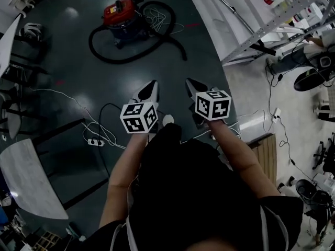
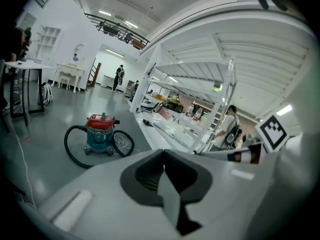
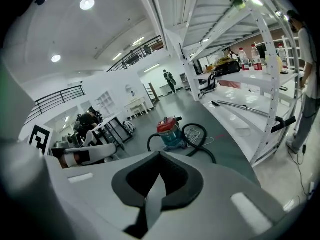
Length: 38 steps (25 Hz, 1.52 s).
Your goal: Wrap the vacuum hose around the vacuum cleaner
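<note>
1. The vacuum cleaner (image 1: 121,15), a red-lidded blue canister, stands well ahead of both sets of jaws and slightly to their left.
2. Its black hose (image 3: 205,151) lies looped flat on the glossy floor, with its free end trailing towards your right jaws.
3. Your left gripper (image 1: 152,87) and right gripper (image 1: 190,83) both have their jaws pressed together, empty. The left looks nearer the loop.

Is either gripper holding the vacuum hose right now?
No, the hose lies on the floor by the vacuum cleaner, well ahead of the left gripper and right gripper, both shut and empty.
</note>
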Motion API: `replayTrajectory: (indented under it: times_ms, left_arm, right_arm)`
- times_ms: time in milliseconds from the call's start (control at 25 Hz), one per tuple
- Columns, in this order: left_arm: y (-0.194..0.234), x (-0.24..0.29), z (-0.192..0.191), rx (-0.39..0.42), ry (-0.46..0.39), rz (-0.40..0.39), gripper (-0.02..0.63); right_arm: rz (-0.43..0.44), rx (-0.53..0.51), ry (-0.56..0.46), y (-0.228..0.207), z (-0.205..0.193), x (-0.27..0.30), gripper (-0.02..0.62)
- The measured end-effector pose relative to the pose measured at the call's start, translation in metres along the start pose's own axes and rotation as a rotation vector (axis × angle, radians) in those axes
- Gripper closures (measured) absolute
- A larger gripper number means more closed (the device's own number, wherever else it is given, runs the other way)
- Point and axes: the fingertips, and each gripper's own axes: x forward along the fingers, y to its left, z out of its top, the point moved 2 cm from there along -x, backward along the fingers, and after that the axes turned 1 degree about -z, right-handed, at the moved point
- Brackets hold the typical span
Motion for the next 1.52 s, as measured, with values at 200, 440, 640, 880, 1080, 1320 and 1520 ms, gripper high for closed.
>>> replayTrajectory:
  times_ms: [200, 440, 640, 880, 1080, 1320, 1520]
  left_arm:
    - [0.022, 0.028, 0.019, 0.015, 0.035, -0.024, 0.597]
    - [0.030, 0.058, 0.025, 0.040, 0.071, -0.054, 0.597]
    - [0.033, 0.087, 0.037, 0.048, 0.078, -0.055, 0.597]
    - [0.044, 0.131, 0.059, 0.044, 0.093, -0.028, 0.597]
    - [0.055, 0.176, 0.079, 0.048, 0.124, 0.001, 0.597]
    - [0.050, 0.232, 0.098, 0.045, 0.152, 0.005, 0.597]
    - [0.059, 0.263, 0.111, 0.022, 0.165, 0.031, 0.597]
  right_arm:
    - [-0.024, 0.014, 0.000, -0.004, 0.023, 0.032, 0.600]
    - [-0.063, 0.022, 0.006, -0.017, 0.034, 0.049, 0.600]
    - [-0.064, 0.032, 0.011, -0.035, 0.050, 0.070, 0.600]
    - [-0.044, 0.024, 0.042, -0.059, 0.077, 0.108, 0.600]
    - [-0.014, 0.018, 0.061, -0.084, 0.111, 0.141, 0.600]
    - [-0.004, 0.015, 0.087, -0.135, 0.145, 0.168, 0.600]
    - [0.010, 0.021, 0.116, -0.160, 0.162, 0.196, 0.600]
